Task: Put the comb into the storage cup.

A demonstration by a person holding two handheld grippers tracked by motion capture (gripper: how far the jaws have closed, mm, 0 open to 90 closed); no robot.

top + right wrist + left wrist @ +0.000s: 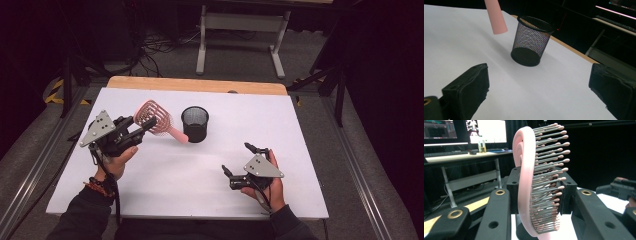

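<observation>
The left tool (pixel 142 126) is clamped on the head of the pink hairbrush (pixel 155 117), held off the table just left of the black mesh cup (pixel 195 124), while the right tool (pixel 239 159) waits with jaws apart nearer the person than the cup, so the next move is probably to tip the handle down into the cup.

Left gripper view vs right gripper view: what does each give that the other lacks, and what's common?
Left gripper view: the pink brush's head with its bristles, clamped between that gripper's jaws, plus monitors behind. Right gripper view: the black mesh cup standing upright on the white table, beyond wide-open jaws with nothing between them. Shared: the pink brush, its handle end hanging in the air short of the cup.
</observation>
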